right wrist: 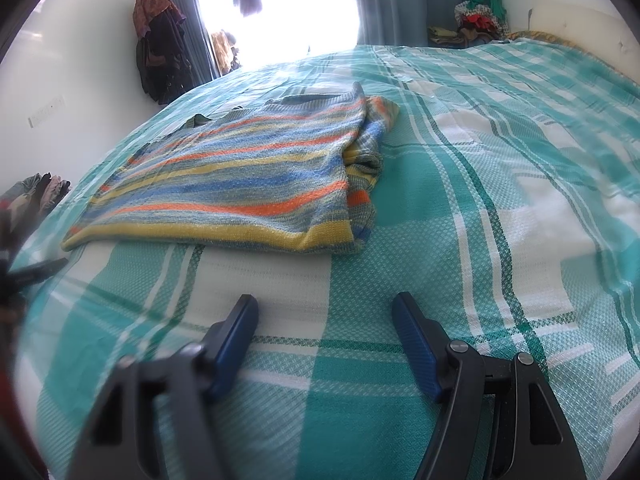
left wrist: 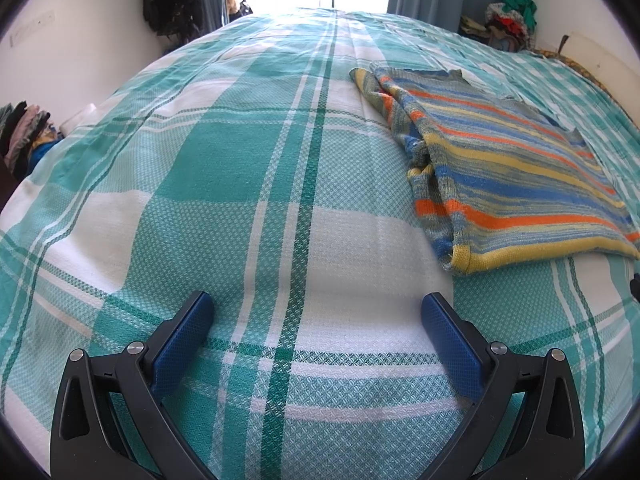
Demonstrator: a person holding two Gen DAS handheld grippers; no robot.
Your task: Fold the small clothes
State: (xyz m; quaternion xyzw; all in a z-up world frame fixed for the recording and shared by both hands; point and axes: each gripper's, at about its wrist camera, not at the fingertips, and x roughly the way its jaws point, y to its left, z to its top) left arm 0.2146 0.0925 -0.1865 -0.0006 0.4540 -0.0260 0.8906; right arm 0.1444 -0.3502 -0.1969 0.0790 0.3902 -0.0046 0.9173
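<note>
A striped knit sweater (left wrist: 504,168) in blue, orange, yellow and grey lies flat on the bed, with one side folded over onto itself. In the left wrist view it sits up and to the right of my left gripper (left wrist: 318,300), which hangs open over bare bedspread. The right wrist view has the sweater (right wrist: 240,184) ahead and to the left of my right gripper (right wrist: 325,300), also open with nothing between its blue pads. Neither gripper touches the garment.
The bed carries a teal and white checked bedspread (left wrist: 224,168). Dark clothes hang on the left wall (right wrist: 160,48). A heap of clothes (left wrist: 508,16) sits at the far right corner, and folded garments (left wrist: 20,132) stack beside the bed at left. Bright window behind.
</note>
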